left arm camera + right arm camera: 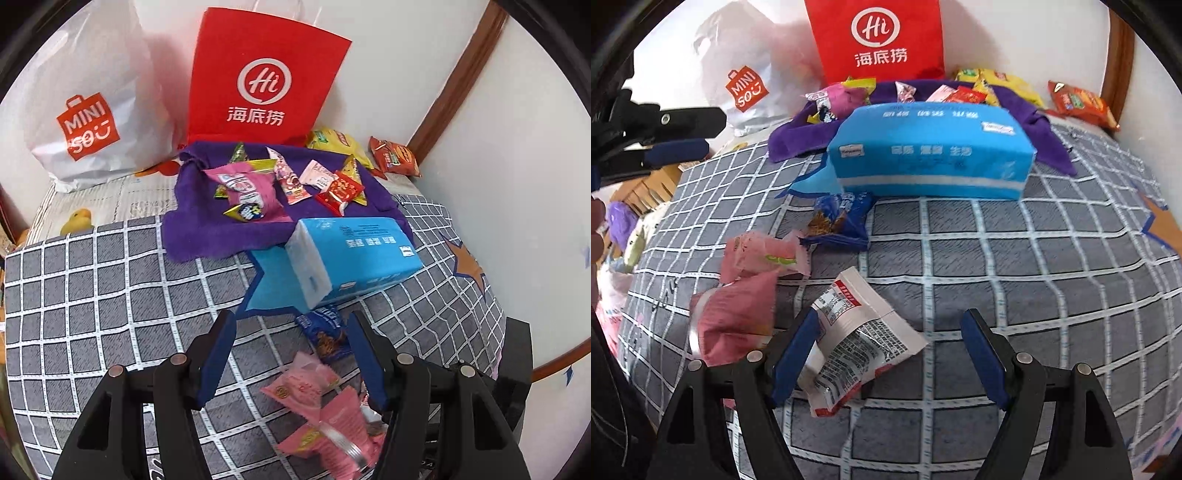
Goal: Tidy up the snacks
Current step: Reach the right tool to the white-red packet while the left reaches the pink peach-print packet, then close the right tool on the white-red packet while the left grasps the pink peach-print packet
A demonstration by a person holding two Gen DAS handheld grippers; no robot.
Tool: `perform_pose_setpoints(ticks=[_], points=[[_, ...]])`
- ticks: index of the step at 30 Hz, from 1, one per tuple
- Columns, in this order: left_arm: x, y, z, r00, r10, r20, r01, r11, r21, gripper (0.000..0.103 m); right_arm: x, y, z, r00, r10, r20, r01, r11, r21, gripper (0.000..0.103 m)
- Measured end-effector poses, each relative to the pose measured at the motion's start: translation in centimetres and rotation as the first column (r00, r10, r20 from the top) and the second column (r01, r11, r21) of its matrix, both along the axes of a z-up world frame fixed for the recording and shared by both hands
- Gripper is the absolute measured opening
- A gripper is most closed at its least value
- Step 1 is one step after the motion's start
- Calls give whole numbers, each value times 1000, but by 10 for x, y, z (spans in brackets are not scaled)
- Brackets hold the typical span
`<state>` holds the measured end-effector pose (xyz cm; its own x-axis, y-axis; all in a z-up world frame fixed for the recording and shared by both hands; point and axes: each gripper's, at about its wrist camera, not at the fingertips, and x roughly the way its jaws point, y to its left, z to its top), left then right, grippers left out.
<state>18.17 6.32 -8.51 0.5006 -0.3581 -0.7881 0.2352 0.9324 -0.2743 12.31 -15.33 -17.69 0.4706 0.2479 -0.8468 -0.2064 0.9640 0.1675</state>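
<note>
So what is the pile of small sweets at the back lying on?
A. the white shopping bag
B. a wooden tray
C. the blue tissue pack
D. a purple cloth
D: the small sweets lie on a purple cloth, spread on the checked cover behind the blue tissue pack.

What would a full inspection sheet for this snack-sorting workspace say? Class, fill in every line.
Surface: grey checked bedcover.
Job's things: loose snacks on purple towel; pink packets, blue packet, white sachet nearer.
Clutter: blue tissue pack, red bag, white bag.
Grippers: left tool open above the pink packets; right tool open above the sachet.
Cables: nothing seen.
Surroundings: white wall, wooden trim.
</note>
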Motion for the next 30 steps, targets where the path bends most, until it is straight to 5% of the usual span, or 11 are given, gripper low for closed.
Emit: perform_pose_setpoints(ticks=[7,14,15,17,19,30], points=[[3,17,-2,999,47,-15,-47,998,-32,60,1,10,-1,999,34,-9,-34,999,-5,79],[1,17,-7,998,54,-27,-55,998,-14,60,-5,29,-6,995,95,24,-92,990,-107,79],[0,17,-8,998,53,-29,-54,999,-10,60,-5,28,-6,995,102,20,-99,989,-109,76],[-2,15,-11,998,54,-33,-54,999,1,60,-9,25,-3,990,137,19,-134,985,-112,50],[-3,13,-15,998,51,-40,-51,999,9,60,-14,19,1,988,151,16,-149,984,-101,44],[-9,-19,-53,993,-1,-119,10,997,78,60,1,-48,7,996,-44,73,49,996,-79,37]])
